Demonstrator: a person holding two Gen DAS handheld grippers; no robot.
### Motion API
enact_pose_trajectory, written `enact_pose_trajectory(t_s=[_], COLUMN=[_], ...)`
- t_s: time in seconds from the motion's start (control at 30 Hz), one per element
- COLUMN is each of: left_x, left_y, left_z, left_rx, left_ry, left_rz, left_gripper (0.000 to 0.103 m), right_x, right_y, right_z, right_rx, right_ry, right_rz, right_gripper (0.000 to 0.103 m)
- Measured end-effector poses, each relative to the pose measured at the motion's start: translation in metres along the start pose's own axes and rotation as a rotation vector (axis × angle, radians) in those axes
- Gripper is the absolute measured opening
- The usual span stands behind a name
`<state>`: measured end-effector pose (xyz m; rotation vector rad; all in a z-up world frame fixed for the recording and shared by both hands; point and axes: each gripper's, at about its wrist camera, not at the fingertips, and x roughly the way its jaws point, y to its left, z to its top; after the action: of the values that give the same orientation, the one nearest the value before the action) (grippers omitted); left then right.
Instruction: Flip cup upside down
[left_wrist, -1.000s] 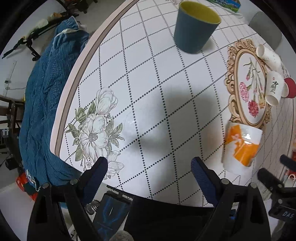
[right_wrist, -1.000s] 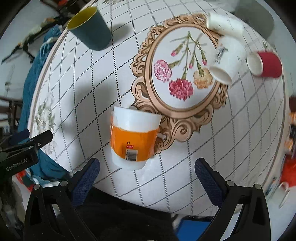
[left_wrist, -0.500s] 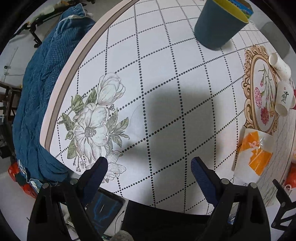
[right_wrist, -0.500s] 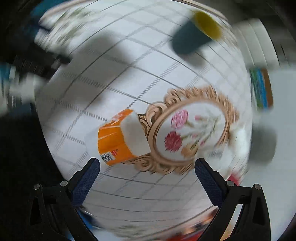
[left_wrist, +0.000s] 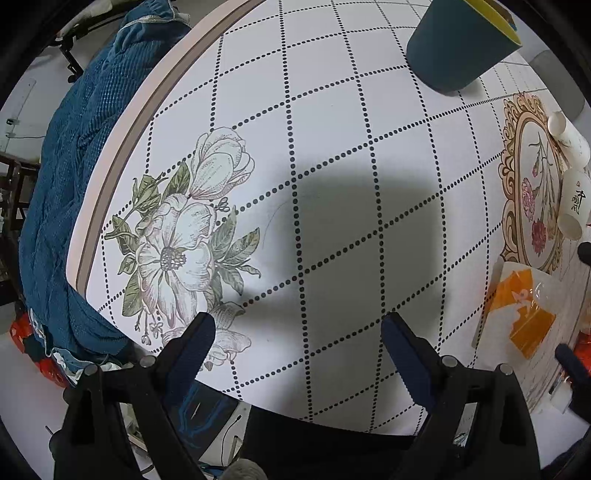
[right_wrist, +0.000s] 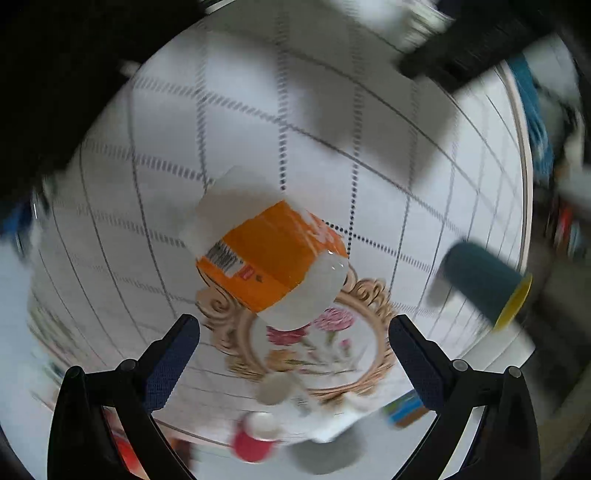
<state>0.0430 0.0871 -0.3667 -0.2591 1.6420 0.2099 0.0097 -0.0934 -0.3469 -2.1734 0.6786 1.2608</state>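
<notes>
A white cup with an orange label (right_wrist: 273, 258) stands on the round table by the ornate floral medallion (right_wrist: 317, 347); the right wrist view is rolled nearly upside down and blurred. My right gripper (right_wrist: 293, 354) is open and empty, hovering over the cup, fingers apart on either side of it and not touching. The cup also shows at the right edge of the left wrist view (left_wrist: 517, 310). My left gripper (left_wrist: 297, 350) is open and empty above the table's near edge, well left of the cup.
A dark teal cup with a yellow inside (left_wrist: 461, 44) stands at the far side. Two white cups (left_wrist: 572, 199) and a red cup (right_wrist: 255, 439) lie beyond the medallion. A blue quilt (left_wrist: 66, 184) lies beside the table's left rim.
The right gripper has rolled over, nearly upside down, and moved above the orange cup. The left gripper has drifted left and closer to the table. Both stay open.
</notes>
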Motion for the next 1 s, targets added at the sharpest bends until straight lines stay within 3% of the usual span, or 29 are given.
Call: enact_pose_trajectory(t_s=[0.27,0.47,0.77,1.0], left_x=[0.006,0.008,0.012,0.020], left_y=[0.001,0.007,0.013,0.006], left_z=[0.008,0.016,0.019,0.017], left_rx=[-0.012,-0.017,-0.011,0.006], left_ry=[0.008,0.010,0.018,0.030], left_rz=[-0.008,-0.009,-0.007,-0.001], left_gripper=[0.092,0.092,0.092,0.092], right_x=[0.024,0.036,0.043,0.037], right_y=[0.025,0.046,0.075,0.089], right_z=[0.001,0.003,0.017,0.035], right_rx=[-0.418,-0.637,-0.794,-0.795], right_ry=[0.000,-0.027,-0.069,-0.090], right_rz=[-0.177,-0.204,-0.194,-0.168], right_gripper=[0.103,0.103,0.103,0.103])
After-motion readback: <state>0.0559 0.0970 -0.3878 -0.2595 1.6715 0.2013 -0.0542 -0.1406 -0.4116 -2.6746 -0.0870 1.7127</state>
